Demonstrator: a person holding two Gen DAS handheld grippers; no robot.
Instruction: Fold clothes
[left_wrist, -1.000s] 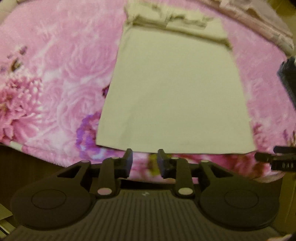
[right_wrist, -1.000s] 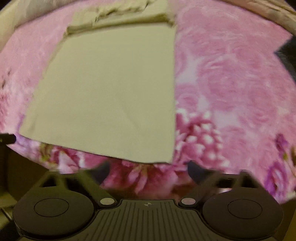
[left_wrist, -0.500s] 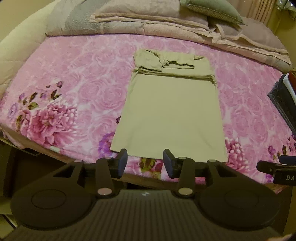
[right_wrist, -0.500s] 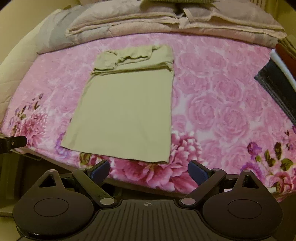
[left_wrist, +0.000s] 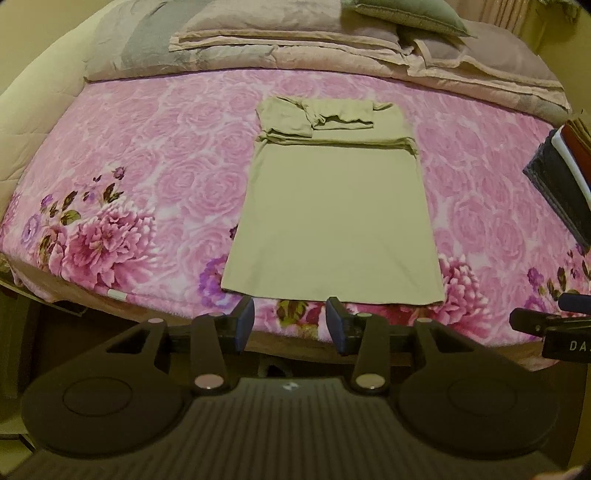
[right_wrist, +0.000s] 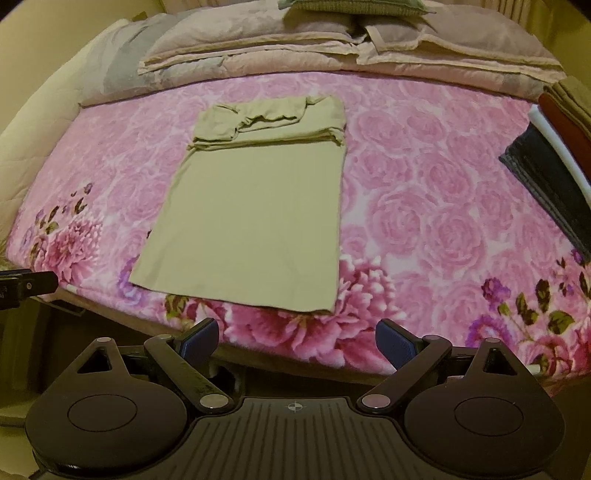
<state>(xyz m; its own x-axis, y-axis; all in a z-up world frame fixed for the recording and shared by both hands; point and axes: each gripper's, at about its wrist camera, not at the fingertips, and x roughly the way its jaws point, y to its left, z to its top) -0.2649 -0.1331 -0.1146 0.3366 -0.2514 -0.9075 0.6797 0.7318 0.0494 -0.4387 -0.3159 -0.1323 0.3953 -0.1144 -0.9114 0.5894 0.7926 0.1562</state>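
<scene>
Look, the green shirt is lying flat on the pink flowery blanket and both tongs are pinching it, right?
Not quite. The green shirt does lie flat on the pink flowery blanket, but neither tongs pinch it. The left tongs and right tongs are open and empty, as both wrist views show.

A pale olive-beige garment (left_wrist: 332, 218), partly folded into a long rectangle, is laid flat on the pink floral bed cover (left_wrist: 147, 155). Its long axis is aligned from 6 to 12 o'clock in both wrist views. The sleeves and upper part are gathered into a layered, slightly rumpled band at the 12 o'clock end. The 6 o'clock hem is straight and lies near the bed edge.
</scene>
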